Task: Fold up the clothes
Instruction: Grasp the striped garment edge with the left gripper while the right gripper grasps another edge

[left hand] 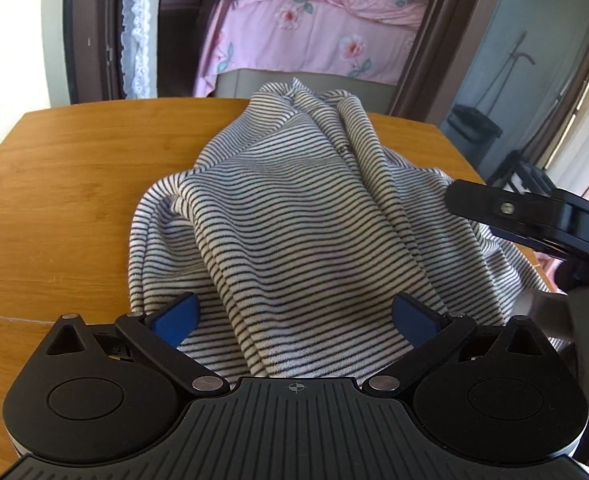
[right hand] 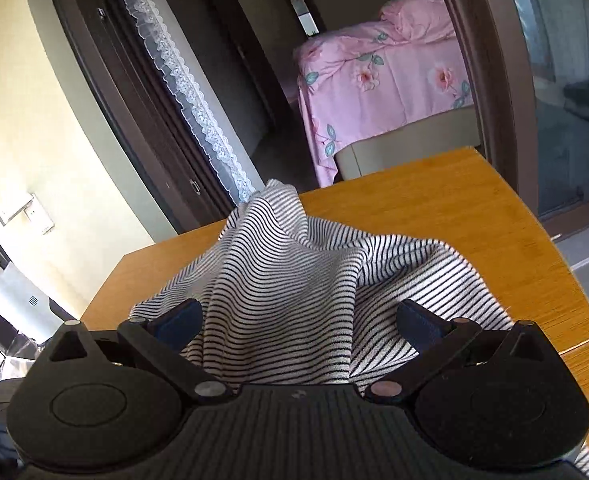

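Note:
A black-and-white striped garment (left hand: pixel 294 208) lies crumpled in a heap on a wooden table (left hand: pixel 66 184). My left gripper (left hand: pixel 294 316) is open, its blue pads (left hand: pixel 176 318) spread wide over the garment's near edge. In the right wrist view the same striped garment (right hand: pixel 294 280) lies bunched up on the table (right hand: pixel 454 216). My right gripper (right hand: pixel 298 320) is open too, pads (right hand: pixel 414 324) spread over the cloth's near folds. The right gripper's black body (left hand: pixel 534 220) shows at the right edge of the left wrist view.
A bed with pink floral bedding (left hand: pixel 306 24) stands beyond the far table edge, through a dark door frame (right hand: pixel 490 80). A white lace curtain (right hand: pixel 190 80) hangs at the left. A wall with a socket (right hand: pixel 34 212) is on the left.

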`<state>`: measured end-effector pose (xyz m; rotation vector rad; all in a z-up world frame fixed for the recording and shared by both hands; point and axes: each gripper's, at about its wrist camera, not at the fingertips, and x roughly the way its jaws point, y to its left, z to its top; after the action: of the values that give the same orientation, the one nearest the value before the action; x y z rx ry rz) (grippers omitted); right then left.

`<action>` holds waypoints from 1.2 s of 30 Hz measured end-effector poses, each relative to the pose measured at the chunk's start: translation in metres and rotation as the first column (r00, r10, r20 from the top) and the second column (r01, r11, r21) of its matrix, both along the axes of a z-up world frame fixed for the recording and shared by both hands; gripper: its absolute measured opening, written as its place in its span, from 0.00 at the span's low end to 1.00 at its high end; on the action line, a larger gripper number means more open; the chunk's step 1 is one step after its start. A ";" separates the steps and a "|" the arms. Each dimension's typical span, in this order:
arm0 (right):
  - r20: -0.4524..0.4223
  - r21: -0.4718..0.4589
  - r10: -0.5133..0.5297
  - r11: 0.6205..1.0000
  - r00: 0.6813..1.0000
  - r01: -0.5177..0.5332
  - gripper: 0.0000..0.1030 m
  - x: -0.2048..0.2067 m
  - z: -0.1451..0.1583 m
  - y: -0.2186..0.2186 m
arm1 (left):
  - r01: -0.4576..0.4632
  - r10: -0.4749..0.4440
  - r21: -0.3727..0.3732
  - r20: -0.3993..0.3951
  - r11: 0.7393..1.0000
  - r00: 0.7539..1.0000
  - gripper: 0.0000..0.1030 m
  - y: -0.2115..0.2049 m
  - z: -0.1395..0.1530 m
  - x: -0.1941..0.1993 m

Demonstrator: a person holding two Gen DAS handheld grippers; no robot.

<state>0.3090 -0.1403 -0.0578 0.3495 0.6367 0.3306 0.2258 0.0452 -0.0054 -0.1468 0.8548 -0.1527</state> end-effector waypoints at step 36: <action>-0.024 -0.174 0.132 0.976 0.991 -0.134 0.99 -0.048 -0.010 0.044 | -0.327 0.322 -0.037 0.301 0.944 0.898 0.14 0.148 0.078 -0.027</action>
<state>0.2613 -0.0958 -0.0674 0.1404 0.6976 0.3971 0.1986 0.1933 0.0721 -0.2443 0.5134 0.1436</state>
